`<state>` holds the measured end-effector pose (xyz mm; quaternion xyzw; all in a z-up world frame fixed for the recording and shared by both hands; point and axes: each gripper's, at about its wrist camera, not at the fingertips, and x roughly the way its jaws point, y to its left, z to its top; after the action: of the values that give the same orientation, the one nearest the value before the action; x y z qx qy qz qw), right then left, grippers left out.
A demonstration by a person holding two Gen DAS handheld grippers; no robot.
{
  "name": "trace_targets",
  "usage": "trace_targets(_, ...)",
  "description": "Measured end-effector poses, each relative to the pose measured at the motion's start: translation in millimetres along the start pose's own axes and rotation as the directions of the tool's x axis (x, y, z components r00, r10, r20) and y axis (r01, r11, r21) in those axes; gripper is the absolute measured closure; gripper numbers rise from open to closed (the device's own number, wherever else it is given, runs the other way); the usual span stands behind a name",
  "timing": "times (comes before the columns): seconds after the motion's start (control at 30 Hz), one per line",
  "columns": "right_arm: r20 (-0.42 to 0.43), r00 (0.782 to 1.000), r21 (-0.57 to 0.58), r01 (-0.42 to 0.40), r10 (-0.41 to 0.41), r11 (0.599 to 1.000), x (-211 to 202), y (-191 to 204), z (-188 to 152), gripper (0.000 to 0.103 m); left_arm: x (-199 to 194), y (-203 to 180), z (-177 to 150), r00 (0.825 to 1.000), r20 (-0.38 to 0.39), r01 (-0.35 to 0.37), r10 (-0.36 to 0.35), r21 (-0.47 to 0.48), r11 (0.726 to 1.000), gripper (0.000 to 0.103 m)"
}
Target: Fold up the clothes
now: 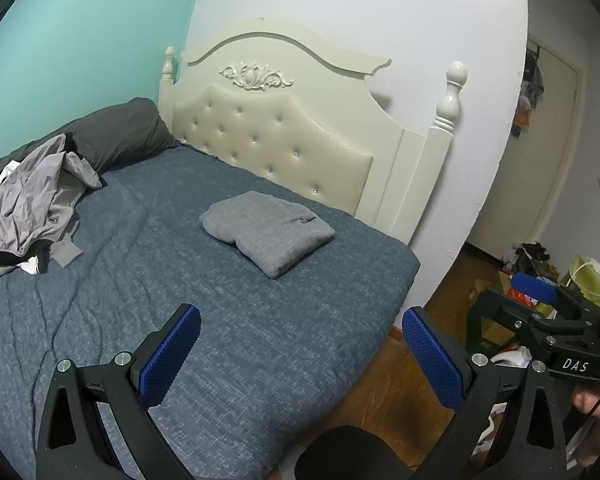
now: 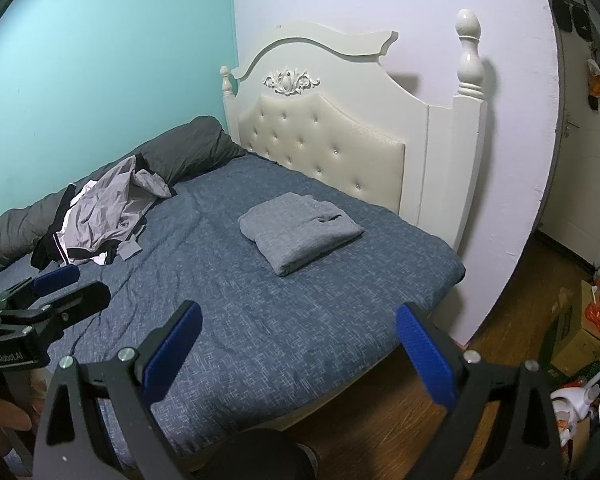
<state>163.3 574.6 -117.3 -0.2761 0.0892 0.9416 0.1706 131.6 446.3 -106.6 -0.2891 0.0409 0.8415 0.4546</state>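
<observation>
A folded grey garment lies flat on the blue bedspread, close to the headboard. A crumpled pile of grey, black and white clothes sits at the bed's far left side. My left gripper hovers open above the bed's near corner, nothing between its blue pads. My right gripper is open too, held over the bed's edge and the floor, also empty. Each gripper shows in the other's view: the right gripper and the left gripper.
A cream tufted headboard with posts backs the bed. A dark grey pillow lies along the teal wall. Boxes, bags and clutter crowd the wooden floor on the right, near a doorway.
</observation>
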Motion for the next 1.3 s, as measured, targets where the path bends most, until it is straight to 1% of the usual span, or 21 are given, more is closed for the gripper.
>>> trace_targets(0.4,0.003,1.0,-0.003,0.002,-0.002,1.0,-3.0,1.6,-1.8,0.005,-5.0,-0.5,-1.1,1.0,0.011,0.002,-0.002,-0.008,1.0,0.0)
trace_targets(0.6,0.002,1.0,-0.004,0.003,-0.003,1.0,-3.0,2.0,-2.7,0.005,-7.4,-0.5,-1.4,0.999,0.026,-0.02,0.021,-0.007,1.0,0.0)
trace_targets(0.87,0.0,1.0,-0.003,0.002,-0.002,1.0,-2.0,1.1,-3.3,0.005,-5.6,2.3,-2.8,1.0,0.015,-0.016,0.016,-0.02,1.0,0.0)
trace_targets(1.3,-0.002,1.0,-0.002,0.006,-0.006,1.0,-1.9,2.1,-6.3,0.005,-4.6,1.1,-4.8,1.0,0.007,-0.023,0.023,-0.01,1.0,0.0)
